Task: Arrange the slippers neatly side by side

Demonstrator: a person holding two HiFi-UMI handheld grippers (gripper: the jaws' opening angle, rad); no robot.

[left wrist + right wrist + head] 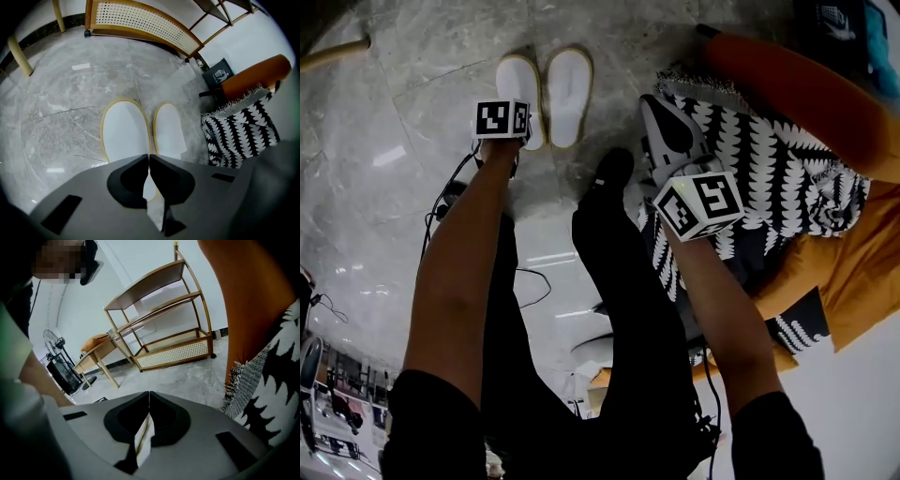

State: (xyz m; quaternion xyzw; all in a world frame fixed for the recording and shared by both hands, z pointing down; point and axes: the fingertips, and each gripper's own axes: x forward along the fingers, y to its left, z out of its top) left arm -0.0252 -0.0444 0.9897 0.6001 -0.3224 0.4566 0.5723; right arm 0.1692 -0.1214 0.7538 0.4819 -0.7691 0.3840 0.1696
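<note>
Left slipper [520, 89]: white with a yellow rim. It lies sole-down on the grey marble floor [422, 84], at 12 o'clock in my head view, with its toe pointing to 12.

Right slipper [569, 84]: the same kind, just beside the left slipper at its 3 o'clock. It lies parallel to it with the toes about level, and only a thin line of floor shows between them.

Left tongs [149, 157]: I point them steeply down at the heel end of the left slipper, on the edge nearer its mate. The jaws are narrow and the tips all but meet. They pinch that slipper's rear edge, and a white sliver shows in the slit behind the tips.

Left marker cube [502, 119]: it covers the 7 o'clock corner of the left slipper's heel, above my bare forearm.

Right tongs [149, 393]: the jaws are closed tip to tip and I see nothing of the scene gripped in them. They are well apart from both slippers, at 4 o'clock from the pair.

Throw [769, 159]: black and white with a fringe, draped over an orange seat [806, 94] at 2 o'clock. My right tongs are above it.

Beyond the right tongs: a wooden shelf unit [173, 350] with a cane panel at 12 o'clock, a wooden table [96, 352] at 10 and a black fan [56, 341] at 9.
</note>
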